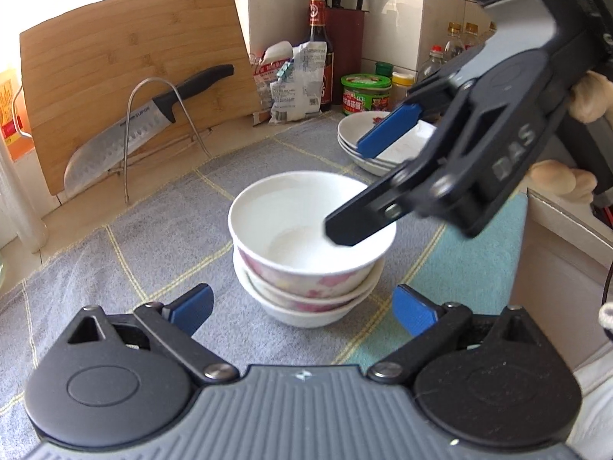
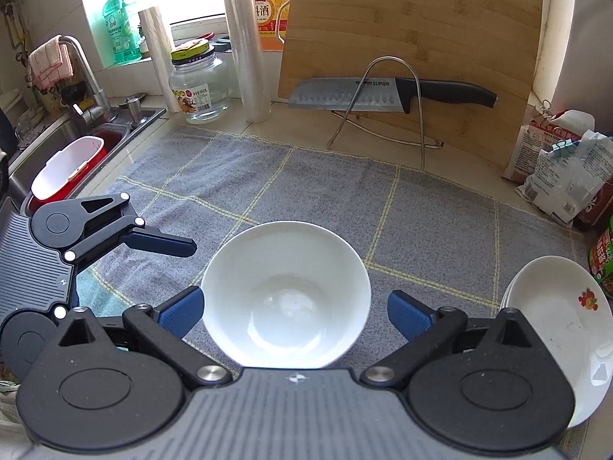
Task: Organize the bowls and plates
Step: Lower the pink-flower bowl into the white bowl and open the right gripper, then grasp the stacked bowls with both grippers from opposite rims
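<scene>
A stack of three white bowls with pink flowers (image 1: 306,253) stands on the grey checked cloth (image 1: 153,253). From above, the top bowl (image 2: 285,299) shows a bare white inside. My left gripper (image 1: 302,308) is open just in front of the stack, a blue pad on each side, touching nothing. My right gripper (image 1: 360,188) hangs open over the stack's right rim. In its own view the right gripper (image 2: 295,312) spans the bowl and its pads do not press it. A stack of white plates (image 1: 356,134) lies at the back right, and these plates (image 2: 555,329) sit just right of the right gripper.
A bamboo cutting board (image 2: 413,38) leans at the back with a large knife (image 2: 383,92) on a wire rack. Bags (image 2: 555,168), jars and bottles (image 1: 320,50) crowd the right corner. A sink (image 2: 76,142) with a red and white tub lies left.
</scene>
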Available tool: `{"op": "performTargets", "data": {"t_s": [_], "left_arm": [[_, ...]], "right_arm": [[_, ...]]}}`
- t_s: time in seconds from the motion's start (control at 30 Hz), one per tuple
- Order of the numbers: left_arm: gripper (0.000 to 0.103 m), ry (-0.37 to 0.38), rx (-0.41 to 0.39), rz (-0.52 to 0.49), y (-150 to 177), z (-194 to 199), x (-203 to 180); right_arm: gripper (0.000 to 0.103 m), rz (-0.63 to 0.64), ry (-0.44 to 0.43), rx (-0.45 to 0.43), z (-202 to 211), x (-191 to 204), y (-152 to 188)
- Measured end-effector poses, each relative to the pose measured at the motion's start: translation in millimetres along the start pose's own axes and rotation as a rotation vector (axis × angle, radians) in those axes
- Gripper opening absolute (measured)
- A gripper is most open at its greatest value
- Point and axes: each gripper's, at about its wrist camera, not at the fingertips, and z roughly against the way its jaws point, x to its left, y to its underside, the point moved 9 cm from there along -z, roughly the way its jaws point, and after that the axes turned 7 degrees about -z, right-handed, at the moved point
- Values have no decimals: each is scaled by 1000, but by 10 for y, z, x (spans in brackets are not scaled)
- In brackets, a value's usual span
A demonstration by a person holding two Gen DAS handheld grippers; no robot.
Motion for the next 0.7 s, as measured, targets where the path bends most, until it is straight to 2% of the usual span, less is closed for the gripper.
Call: {"op": "performTargets", "data": {"t_s": [0.23,0.4,0.5,0.6,0.7], "left_arm": [[100,38,46,4,218,-167,75],[99,19,77,54,281,-326,93],[99,-2,89,72,288,-410,84],[99,-57,97,89,266,-475,42],[99,-86,125,121,269,-550,-14]], "right_arm": [[103,17,35,29,105,1,335],[103,67,72,99,-165,-155,644],[103,129,96,109,-374,-262,744],[103,209,89,96,-521,-334,765],[103,247,12,112,-637,-380,783]]}}
